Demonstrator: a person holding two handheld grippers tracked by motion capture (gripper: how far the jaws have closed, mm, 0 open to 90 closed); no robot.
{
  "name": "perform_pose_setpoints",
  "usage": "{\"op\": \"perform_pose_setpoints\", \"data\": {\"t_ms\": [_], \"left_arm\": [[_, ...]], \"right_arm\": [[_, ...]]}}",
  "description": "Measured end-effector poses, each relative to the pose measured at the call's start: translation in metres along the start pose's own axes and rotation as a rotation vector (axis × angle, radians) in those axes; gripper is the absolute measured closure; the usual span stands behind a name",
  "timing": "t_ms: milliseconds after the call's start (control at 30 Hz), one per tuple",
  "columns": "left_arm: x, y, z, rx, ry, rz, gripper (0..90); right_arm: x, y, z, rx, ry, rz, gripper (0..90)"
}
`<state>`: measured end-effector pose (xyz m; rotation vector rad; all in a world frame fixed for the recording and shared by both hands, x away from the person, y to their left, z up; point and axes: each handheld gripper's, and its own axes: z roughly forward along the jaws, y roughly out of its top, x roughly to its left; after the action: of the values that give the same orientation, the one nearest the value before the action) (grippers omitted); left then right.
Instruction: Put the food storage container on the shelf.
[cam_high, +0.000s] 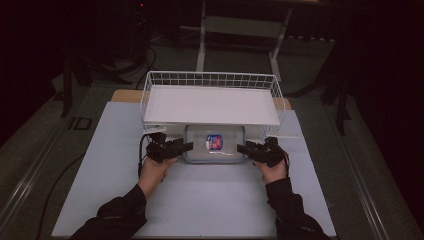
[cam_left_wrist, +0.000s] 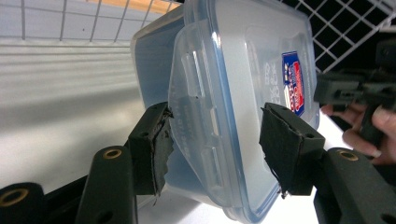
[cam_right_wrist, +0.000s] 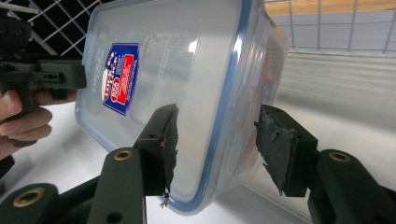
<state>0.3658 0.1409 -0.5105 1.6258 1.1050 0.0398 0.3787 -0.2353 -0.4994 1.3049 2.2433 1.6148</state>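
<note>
Plastic food container (cam_high: 214, 144) of translucent, frosted plastic, rectangular with rounded corners, its lid edged by a blue seal and carrying a red-and-blue label; a hinged locking flap shows on its short side in the left gripper view. It lies flat on the white table (cam_high: 200, 200), tucked just under the front edge of the white wire basket (cam_high: 210, 80). Left gripper (cam_high: 186, 146) straddles its left end, right gripper (cam_high: 242, 148) its right end. Fingers (cam_left_wrist: 152, 149) of both are spread; one pad of each touches the container while the other stands clear, so neither pinches it.
</note>
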Motion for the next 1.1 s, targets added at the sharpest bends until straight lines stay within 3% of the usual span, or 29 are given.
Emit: {"op": "perform_pose_setpoints", "data": {"t_ms": [167,233,400,567,633,700,800,833,1000,1033,1100], "left_arm": [[0.001,0.001,0.005,0.014,0.032,-0.023,37.0],[0.001,0.002,0.005,0.010,0.058,-0.002,38.6],[0.000,0.003,0.006,0.014,0.069,-0.002,39.4],[0.000,0.004,0.006,0.021,0.072,-0.005,37.6],[-0.002,0.002,0.002,0.000,0.042,0.006,34.4],[-0.005,0.003,-0.004,-0.013,0.048,0.037,32.9],[-0.011,0.004,-0.012,-0.025,0.036,0.047,29.5],[-0.009,0.004,-0.014,-0.027,0.008,0.094,27.5],[-0.014,-0.001,-0.022,-0.032,0.005,0.067,18.4],[-0.017,-0.005,-0.027,-0.021,-0.007,0.104,14.7],[-0.020,-0.007,-0.031,-0.015,-0.023,0.117,13.8]], "right_arm": [[0.002,-0.001,0.006,0.041,-0.009,0.027,42.1],[0.002,-0.001,0.009,0.029,-0.009,0.046,40.3],[0.001,0.003,0.010,0.014,-0.030,0.082,41.9],[0.009,0.003,0.007,0.013,-0.058,0.065,40.7],[0.011,0.003,0.003,-0.013,-0.069,0.046,38.9],[0.013,0.002,-0.001,-0.023,-0.074,0.039,38.5],[0.020,0.001,-0.007,-0.029,-0.087,0.008,38.6],[0.022,0.001,-0.009,-0.033,-0.088,0.000,38.7],[0.031,-0.001,-0.016,-0.045,-0.083,-0.026,39.6],[0.036,-0.001,-0.018,-0.048,-0.077,-0.036,39.7],[0.040,-0.002,-0.019,-0.049,-0.069,-0.042,40.2]]}}
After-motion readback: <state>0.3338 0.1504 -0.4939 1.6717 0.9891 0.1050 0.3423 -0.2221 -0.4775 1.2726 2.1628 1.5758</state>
